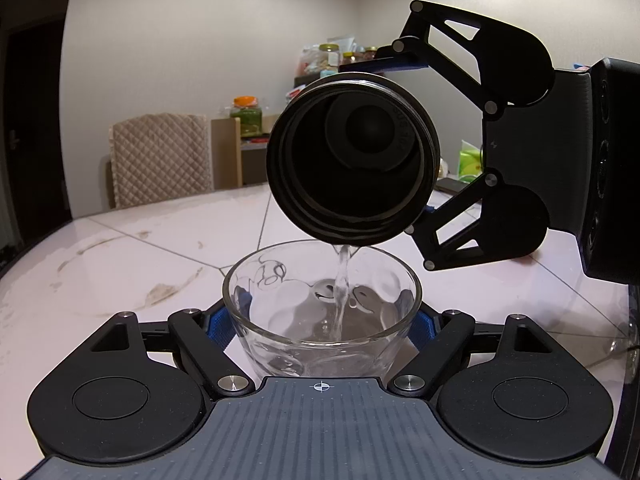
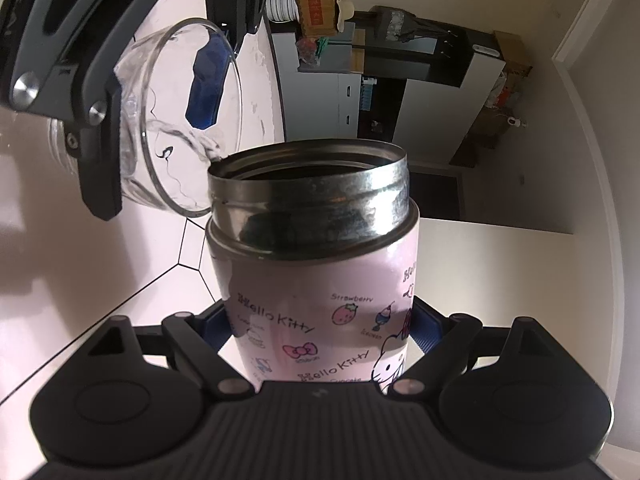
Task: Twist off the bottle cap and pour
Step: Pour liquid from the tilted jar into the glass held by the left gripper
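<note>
My left gripper [image 1: 324, 324] is shut on a clear glass cup [image 1: 322, 308], which stands on the white marble table [image 1: 140, 264]. My right gripper [image 2: 324, 324] is shut on a pink Hello Kitty thermos bottle [image 2: 320, 312] with a bare steel neck and no cap. The bottle [image 1: 352, 160] is tipped on its side, its open mouth just above the cup's far rim. A thin stream of water [image 1: 340, 284] runs from the mouth into the cup. The cup [image 2: 176, 120] and the left gripper's blue pad [image 2: 206, 88] also show in the right wrist view. The cap is not in view.
A padded chair [image 1: 160, 160] stands at the table's far side. A shelf with jars [image 1: 248, 116] and more jars [image 1: 332, 56] stand behind. A green packet [image 1: 470, 164] and a dark flat object [image 1: 452, 186] lie on the table at the right.
</note>
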`<action>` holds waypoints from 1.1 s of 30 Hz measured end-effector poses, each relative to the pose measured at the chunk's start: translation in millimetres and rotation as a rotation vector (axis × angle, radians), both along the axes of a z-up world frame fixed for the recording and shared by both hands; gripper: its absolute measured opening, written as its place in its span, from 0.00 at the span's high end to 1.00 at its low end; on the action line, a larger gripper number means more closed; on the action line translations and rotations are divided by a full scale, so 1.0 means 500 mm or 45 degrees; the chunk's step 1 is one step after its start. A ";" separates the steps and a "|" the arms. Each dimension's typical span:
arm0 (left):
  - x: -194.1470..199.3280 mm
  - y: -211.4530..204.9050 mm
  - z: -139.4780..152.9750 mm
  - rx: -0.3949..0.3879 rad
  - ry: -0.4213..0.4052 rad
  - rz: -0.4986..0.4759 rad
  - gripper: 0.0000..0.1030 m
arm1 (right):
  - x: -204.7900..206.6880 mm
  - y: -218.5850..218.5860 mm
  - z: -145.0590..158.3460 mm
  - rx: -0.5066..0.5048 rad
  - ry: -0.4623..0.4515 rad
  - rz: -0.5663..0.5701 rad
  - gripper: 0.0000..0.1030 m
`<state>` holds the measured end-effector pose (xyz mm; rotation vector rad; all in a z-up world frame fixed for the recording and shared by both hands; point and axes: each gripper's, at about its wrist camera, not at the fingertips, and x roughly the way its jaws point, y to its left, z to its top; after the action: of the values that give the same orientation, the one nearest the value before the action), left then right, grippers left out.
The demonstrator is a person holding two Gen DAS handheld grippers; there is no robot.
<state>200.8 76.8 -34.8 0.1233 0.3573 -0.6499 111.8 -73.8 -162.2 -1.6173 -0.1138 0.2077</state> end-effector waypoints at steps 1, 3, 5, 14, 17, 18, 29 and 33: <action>-0.001 -0.001 0.000 0.000 0.000 0.000 0.16 | 0.001 0.000 0.000 -0.001 0.001 0.001 0.14; -0.002 -0.002 0.000 0.000 0.000 0.000 0.16 | 0.006 0.008 0.007 -0.003 0.001 0.000 0.14; -0.002 -0.001 0.000 0.000 0.000 0.001 0.16 | 0.009 0.010 0.009 -0.004 0.000 0.001 0.14; -0.002 -0.003 0.000 -0.001 0.000 0.001 0.16 | 0.038 0.032 0.016 -0.020 -0.006 -0.010 0.14; -0.003 -0.003 0.000 -0.002 0.001 0.001 0.16 | 0.043 0.038 0.020 -0.025 -0.010 -0.010 0.14; -0.003 -0.003 0.000 -0.002 0.001 0.001 0.16 | 0.045 0.041 0.022 -0.030 -0.013 -0.009 0.14; -0.005 -0.005 0.001 -0.001 0.001 0.001 0.16 | 0.072 0.070 0.035 -0.077 -0.034 -0.013 0.14; -0.006 -0.006 0.001 -0.003 0.003 0.002 0.16 | 0.074 0.076 0.040 -0.091 -0.044 -0.015 0.14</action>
<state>197.8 73.6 -34.3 0.1197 0.3588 -0.6488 148.8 -35.7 -142.3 -1.6928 -0.1242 0.1764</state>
